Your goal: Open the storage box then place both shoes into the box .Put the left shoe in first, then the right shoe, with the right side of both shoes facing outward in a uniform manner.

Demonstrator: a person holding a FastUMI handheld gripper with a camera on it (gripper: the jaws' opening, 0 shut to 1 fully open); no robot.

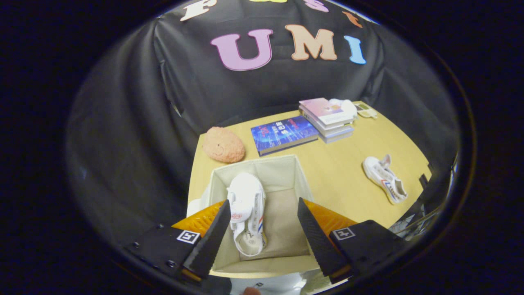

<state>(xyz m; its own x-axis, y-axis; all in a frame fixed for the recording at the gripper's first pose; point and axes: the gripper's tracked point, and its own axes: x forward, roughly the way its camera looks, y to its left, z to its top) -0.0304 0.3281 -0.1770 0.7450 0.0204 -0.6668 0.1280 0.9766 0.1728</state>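
Observation:
An open beige fabric storage box (286, 168) stands on the wooden table right below my gripper (264, 207). One white shoe (247, 213) with red and blue stripes lies inside it along the left wall, toe pointing away. My fingers (213, 237) are spread wide above the box with nothing between them, and the shoe in the box shows just inside the left finger. A second white shoe (385, 179) lies on its side on the table, to the right of the box and beyond the right finger.
Beyond the box lie a blue book (283, 134), a stack of books (327, 119) with a white object on top, and an orange-pink lumpy cushion (223, 145) at the far left. The table edge (194, 164) runs close to the box's left side.

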